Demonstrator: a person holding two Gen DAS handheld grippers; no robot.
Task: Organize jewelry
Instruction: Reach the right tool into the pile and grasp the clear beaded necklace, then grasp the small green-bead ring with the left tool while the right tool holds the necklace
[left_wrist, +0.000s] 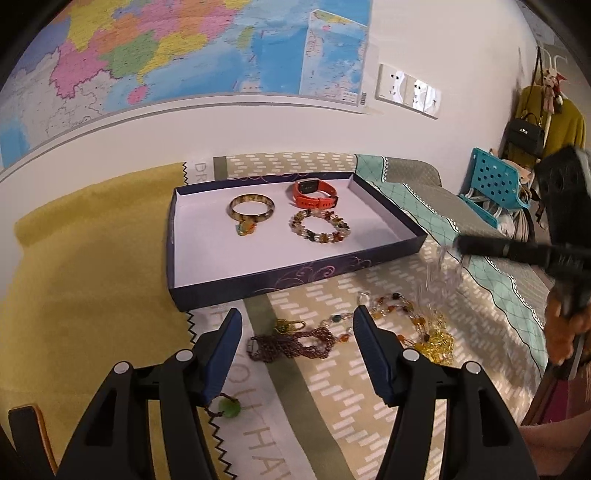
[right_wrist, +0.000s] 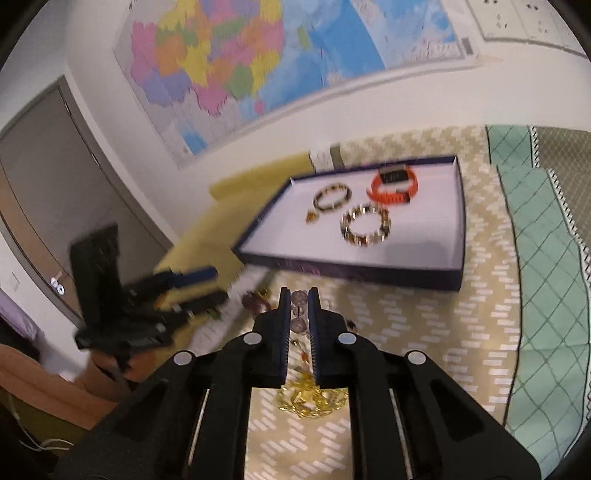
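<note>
1. left wrist view: the left gripper (left_wrist: 297, 325) stands released, its blue pads wide apart above a dark red chain necklace (left_wrist: 295, 343) lying on the patterned bedspread (left_wrist: 369, 387), not touching it.
2. same view: the shallow navy tray (left_wrist: 258, 284) holds an amber bangle (left_wrist: 252, 209), an orange watch (left_wrist: 314, 192) and a multicolour bead bracelet (left_wrist: 320, 226); loose amber beads (left_wrist: 391, 306) and a gold chain heap (left_wrist: 437, 341) lie just right of the pads.
3. same view: the right gripper (left_wrist: 461, 245) enters from the right, a blurred clear-bead strand (left_wrist: 443, 277) hanging below its tip.
4. right wrist view: the right gripper (right_wrist: 299, 299) is clenched on the clear-bead strand (right_wrist: 298, 312), raised above the gold chain heap (right_wrist: 314, 400); the tray (right_wrist: 354, 269) lies beyond.
</note>
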